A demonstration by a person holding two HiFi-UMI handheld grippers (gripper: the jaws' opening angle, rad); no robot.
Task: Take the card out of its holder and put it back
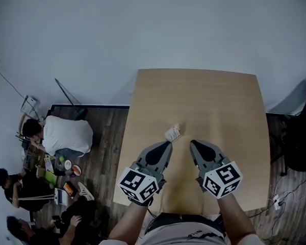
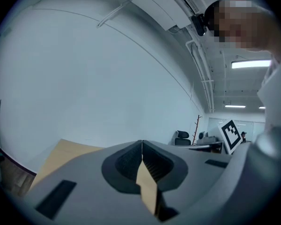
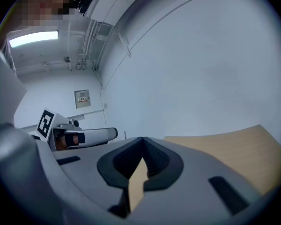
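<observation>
A small whitish card in its holder (image 1: pixel 172 132) lies on the light wooden table (image 1: pixel 219 106), left of the middle. My left gripper (image 1: pixel 169 144) hangs just short of it, with its tip pointing at it. In the left gripper view the left gripper (image 2: pixel 142 143) has its jaws meeting at the tip with nothing between them. My right gripper (image 1: pixel 193 143) is beside it to the right. The right gripper view shows the right gripper (image 3: pixel 143 139) shut and empty as well. Neither gripper view shows the card.
The table's left edge (image 1: pixel 128 137) drops to a dark wooden floor. People (image 1: pixel 56 134) sit there among small items. A black chair (image 1: pixel 301 137) stands right of the table. A pale wall lies beyond the far edge.
</observation>
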